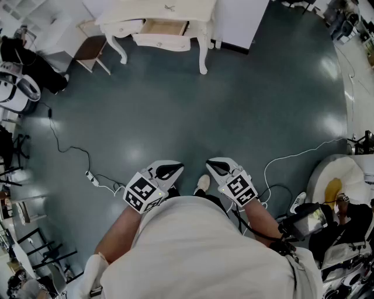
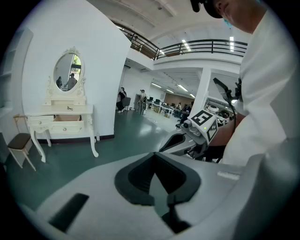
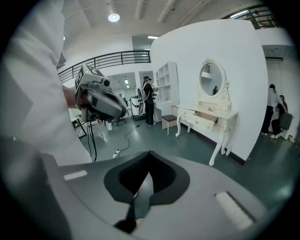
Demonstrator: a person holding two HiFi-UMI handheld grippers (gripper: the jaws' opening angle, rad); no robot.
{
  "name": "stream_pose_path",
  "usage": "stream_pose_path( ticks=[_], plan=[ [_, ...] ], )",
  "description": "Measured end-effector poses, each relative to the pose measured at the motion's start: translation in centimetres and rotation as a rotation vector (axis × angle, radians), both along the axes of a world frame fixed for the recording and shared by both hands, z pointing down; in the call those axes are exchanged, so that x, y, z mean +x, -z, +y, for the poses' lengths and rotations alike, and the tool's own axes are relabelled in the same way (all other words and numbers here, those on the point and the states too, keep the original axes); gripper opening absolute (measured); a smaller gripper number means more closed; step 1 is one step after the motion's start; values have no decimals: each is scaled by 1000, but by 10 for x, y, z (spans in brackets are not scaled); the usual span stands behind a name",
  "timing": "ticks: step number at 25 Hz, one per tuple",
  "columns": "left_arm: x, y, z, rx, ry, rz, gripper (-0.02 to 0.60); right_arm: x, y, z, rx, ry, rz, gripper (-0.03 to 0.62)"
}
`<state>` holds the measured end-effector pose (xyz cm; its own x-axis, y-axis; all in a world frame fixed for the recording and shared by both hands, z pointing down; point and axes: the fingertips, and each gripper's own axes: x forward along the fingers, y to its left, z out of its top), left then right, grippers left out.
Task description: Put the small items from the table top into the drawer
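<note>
The floor [image 1: 245, 99] under you is smooth and glossy, mirroring lights; the table [image 1: 134, 11] looks cream-painted wood; your left gripper [image 1: 173, 170] and right gripper [image 1: 215, 166] wear matt plastic.

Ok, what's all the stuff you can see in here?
Table: one, cream, far end by the wall.
Drawer: one, cream, open in the table.
Mirror: one, oval, cream frame, on the table.
Stool: one, brown seat, left of the table.
Power strip: one, white, on the floor.
Floor: dark teal.
Left gripper: one, white, shut, empty.
Right gripper: one, white, shut, empty.
</note>
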<state>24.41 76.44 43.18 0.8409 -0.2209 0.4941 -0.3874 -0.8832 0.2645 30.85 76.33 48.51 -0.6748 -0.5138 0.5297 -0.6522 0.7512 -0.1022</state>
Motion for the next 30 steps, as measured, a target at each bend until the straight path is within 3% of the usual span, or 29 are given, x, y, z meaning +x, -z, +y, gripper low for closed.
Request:
stream_pose_path(
  ticks=[15,22,30],
  plan=[
    [-175,18,-57,40,90,97,2,-163,24,-60,40,50,70,0],
    [-255,5,-72,16,132,114,2,-228,24,-87,26,31,84,24],
    [-276,-3,-136,4,185,146,2,-241,16,-146,-7,45,91,35]
  ],
)
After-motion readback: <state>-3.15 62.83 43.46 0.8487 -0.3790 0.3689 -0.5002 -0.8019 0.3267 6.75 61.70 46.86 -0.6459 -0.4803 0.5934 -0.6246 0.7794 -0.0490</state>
